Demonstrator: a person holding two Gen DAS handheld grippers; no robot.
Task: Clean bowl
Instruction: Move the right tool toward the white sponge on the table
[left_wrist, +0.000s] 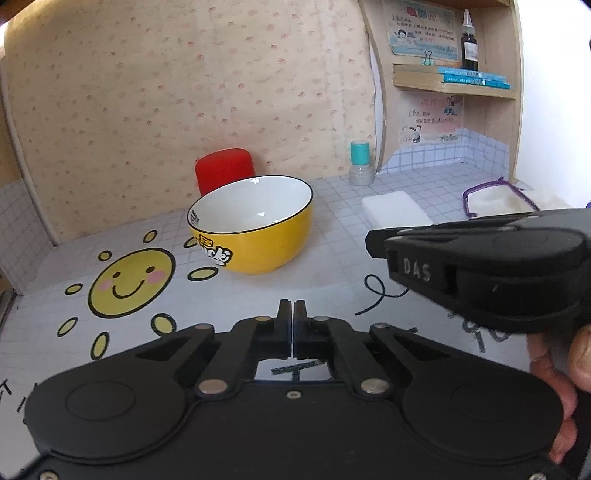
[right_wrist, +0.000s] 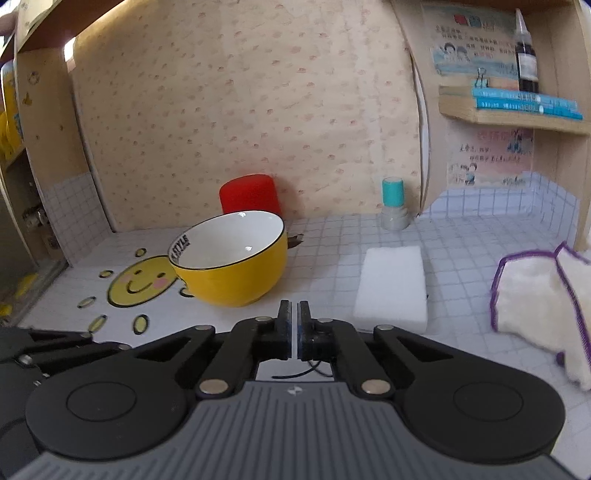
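Observation:
A yellow bowl (left_wrist: 255, 225) with a white inside stands on the checked table mat; it also shows in the right wrist view (right_wrist: 232, 258). A white sponge block (right_wrist: 391, 288) lies to its right, also in the left wrist view (left_wrist: 395, 210). A white cloth with purple edging (right_wrist: 539, 302) lies at the far right. My left gripper (left_wrist: 293, 306) is shut and empty, short of the bowl. My right gripper (right_wrist: 294, 308) is shut and empty, between bowl and sponge, nearer me. The right gripper's body shows in the left wrist view (left_wrist: 480, 266).
A red container (right_wrist: 249, 194) stands behind the bowl against the wall. A small bottle with a teal cap (right_wrist: 393, 206) stands at the back. A shelf (right_wrist: 513, 114) with books and a dark bottle is at upper right. A sun drawing (left_wrist: 129, 282) marks the mat.

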